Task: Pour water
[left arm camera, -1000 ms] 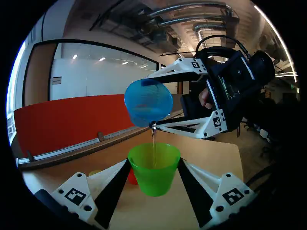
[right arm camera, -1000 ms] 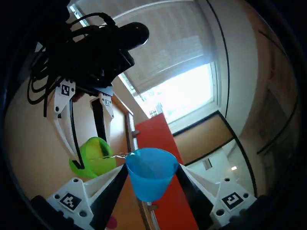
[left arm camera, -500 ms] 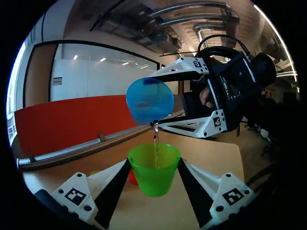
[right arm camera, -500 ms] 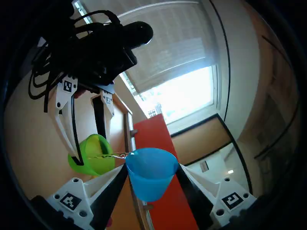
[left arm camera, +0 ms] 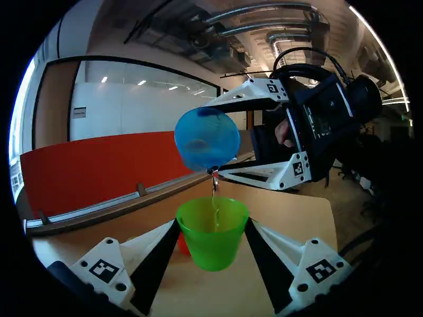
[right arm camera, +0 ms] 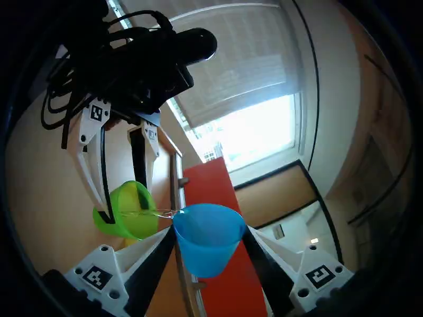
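In the left gripper view my left gripper (left arm camera: 212, 232) is shut on a green cup (left arm camera: 212, 238), held upright above the wooden table (left arm camera: 296, 211). Above it, the right gripper (left arm camera: 222, 134) holds a blue cup (left arm camera: 206, 138) tipped on its side, mouth toward the camera. A thin stream of water (left arm camera: 214, 193) falls from the blue cup's rim into the green cup. In the right gripper view my right gripper (right arm camera: 208, 240) is shut on the blue cup (right arm camera: 207, 240); the green cup (right arm camera: 126, 210) sits between the left gripper's fingers (right arm camera: 100, 179) at left, and the stream (right arm camera: 150, 213) joins the two.
A small red object (left arm camera: 182, 244) lies on the table behind the green cup. A red partition (left arm camera: 90, 169) and a wooden rail (left arm camera: 121, 201) run along the table's far side. A hand (left arm camera: 282, 132) holds the right gripper's dark handle with cables.
The blue cup has tipped a little further, its mouth turning more toward the left camera. The water keeps running into the green cup, which stays where it was.
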A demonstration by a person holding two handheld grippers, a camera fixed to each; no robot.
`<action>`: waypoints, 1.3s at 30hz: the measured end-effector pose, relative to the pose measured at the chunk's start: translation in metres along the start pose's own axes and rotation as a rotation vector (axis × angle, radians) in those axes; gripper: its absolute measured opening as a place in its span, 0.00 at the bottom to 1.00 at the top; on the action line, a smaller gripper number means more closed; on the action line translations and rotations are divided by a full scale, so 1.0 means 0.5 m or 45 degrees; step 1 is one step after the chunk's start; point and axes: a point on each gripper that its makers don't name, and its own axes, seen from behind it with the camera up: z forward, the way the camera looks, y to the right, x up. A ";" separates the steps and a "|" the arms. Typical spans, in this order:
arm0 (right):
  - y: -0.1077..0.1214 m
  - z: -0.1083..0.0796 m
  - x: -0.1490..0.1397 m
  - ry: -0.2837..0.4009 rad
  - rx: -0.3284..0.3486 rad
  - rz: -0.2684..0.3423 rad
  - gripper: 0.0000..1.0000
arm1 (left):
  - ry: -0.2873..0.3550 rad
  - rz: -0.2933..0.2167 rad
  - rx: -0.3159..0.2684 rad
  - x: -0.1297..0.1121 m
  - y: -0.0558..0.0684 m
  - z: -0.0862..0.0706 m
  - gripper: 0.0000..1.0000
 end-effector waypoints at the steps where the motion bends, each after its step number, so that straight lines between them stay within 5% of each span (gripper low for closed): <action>1: 0.000 0.000 0.000 0.000 0.000 -0.004 0.92 | 0.000 0.000 0.001 0.000 -0.001 0.000 0.87; 39: 0.023 0.012 -0.007 -0.004 -0.016 -0.134 0.92 | 0.004 0.000 0.004 0.003 -0.002 0.002 0.87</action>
